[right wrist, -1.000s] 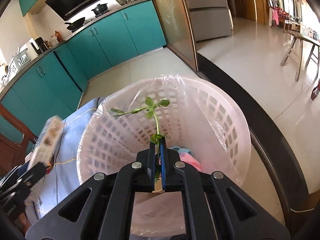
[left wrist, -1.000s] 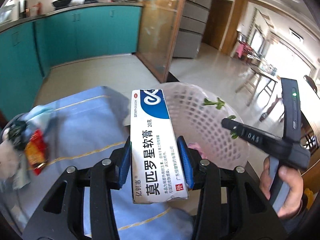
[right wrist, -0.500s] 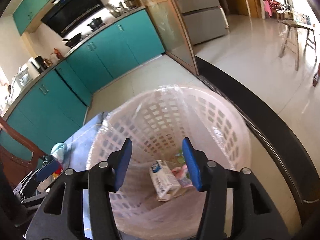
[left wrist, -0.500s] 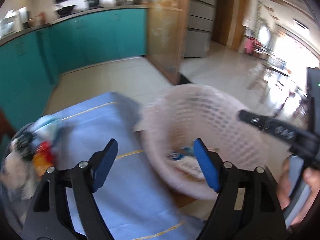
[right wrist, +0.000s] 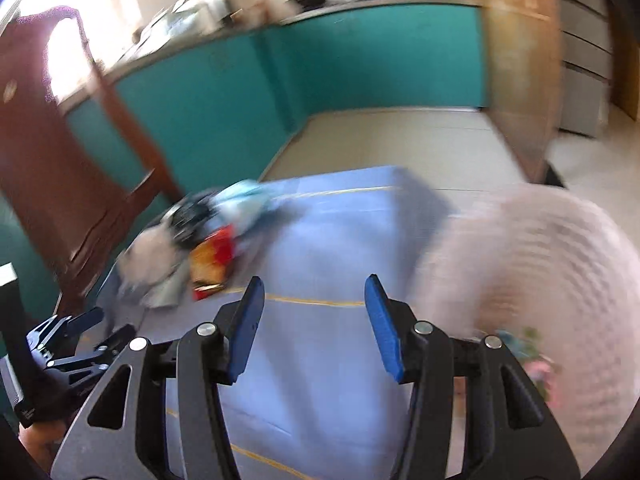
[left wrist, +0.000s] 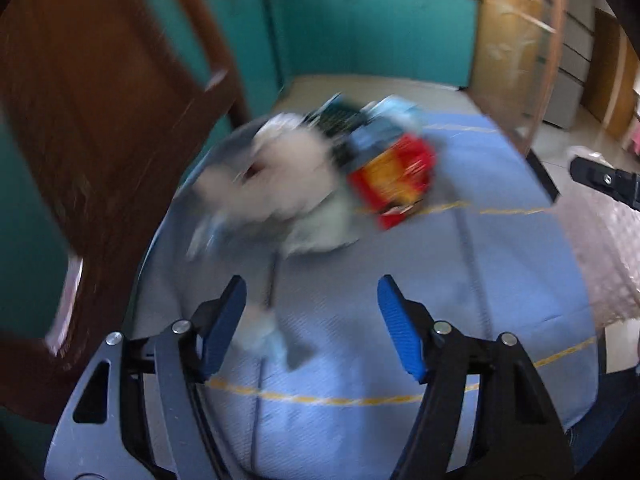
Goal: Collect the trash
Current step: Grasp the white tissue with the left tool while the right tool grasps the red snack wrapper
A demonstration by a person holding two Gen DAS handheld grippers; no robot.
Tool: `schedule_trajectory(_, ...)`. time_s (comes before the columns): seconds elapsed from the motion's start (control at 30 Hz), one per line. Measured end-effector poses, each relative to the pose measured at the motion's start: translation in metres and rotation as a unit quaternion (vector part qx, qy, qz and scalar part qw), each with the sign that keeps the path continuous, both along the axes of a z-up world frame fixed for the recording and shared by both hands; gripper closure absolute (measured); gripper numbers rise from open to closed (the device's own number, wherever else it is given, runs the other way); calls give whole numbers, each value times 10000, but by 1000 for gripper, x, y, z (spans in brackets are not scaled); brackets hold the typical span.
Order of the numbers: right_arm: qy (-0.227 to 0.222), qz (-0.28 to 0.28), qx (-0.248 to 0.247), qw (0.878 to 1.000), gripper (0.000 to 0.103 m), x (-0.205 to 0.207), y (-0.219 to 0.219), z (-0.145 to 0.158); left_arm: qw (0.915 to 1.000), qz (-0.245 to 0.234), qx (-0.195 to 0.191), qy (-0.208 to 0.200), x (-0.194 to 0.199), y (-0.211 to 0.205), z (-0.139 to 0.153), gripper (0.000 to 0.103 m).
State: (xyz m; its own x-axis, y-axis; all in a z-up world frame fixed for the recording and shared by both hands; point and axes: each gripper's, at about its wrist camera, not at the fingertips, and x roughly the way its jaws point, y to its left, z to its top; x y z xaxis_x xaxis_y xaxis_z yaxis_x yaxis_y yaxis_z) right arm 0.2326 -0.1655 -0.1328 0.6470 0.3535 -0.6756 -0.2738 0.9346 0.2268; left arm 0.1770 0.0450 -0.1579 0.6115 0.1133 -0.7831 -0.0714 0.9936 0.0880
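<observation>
A blurred trash pile lies at the far left of the blue tablecloth [left wrist: 400, 280]: crumpled white tissue [left wrist: 280, 176], a red and yellow wrapper [left wrist: 394, 180] and a dark item [left wrist: 340, 120] behind them. My left gripper [left wrist: 310, 280] points down at the cloth just short of the pile; its jaws are closing with nothing between them. A small white scrap [left wrist: 260, 332] lies by its left finger. My right gripper [right wrist: 314, 280] hangs open and empty over the cloth, with the pile [right wrist: 208, 248] to its upper left. The lined white basket [right wrist: 540, 260] stands to its right with trash inside.
A dark wooden chair [left wrist: 100, 120] stands close against the table's left side. Teal cabinets [right wrist: 280, 80] run along the back wall. The basket's rim [left wrist: 600, 256] shows at the right edge of the left wrist view. Bare cloth lies between the pile and the basket.
The left gripper let go of the white and blue box into the basket, and the right dropped the green sprig. Both opened and swung left from the basket toward the pile.
</observation>
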Motion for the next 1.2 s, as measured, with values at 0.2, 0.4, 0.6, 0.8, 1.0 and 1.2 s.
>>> schedule_trajectory(0.2, 333, 493, 289, 9978, 51, 58, 73, -24, 10000, 30, -52, 66, -15, 24, -12, 34)
schedule_trajectory(0.4, 972, 524, 271, 9935, 81, 86, 96, -67, 9997, -43, -117, -194, -10, 30, 1, 32)
schedule_trajectory(0.6, 733, 627, 261, 9950, 90, 67, 85, -48, 9973, 104, -171, -709, 38, 36, 20, 23)
schedule_trajectory(0.8, 756, 516, 310, 9953, 90, 39, 50, -36, 9992, 87, -139, -366, 94, 31, 9, 19)
schedule_trajectory(1.0, 472, 431, 96, 9979, 90, 11, 27, -24, 9985, 320, -440, -97, 101, 44, -11, 75)
schedule_trajectory(1.2, 102, 106, -223, 9996, 90, -12, 10, -12, 9960, 257, -704, -486, 59, 39, 12, 83)
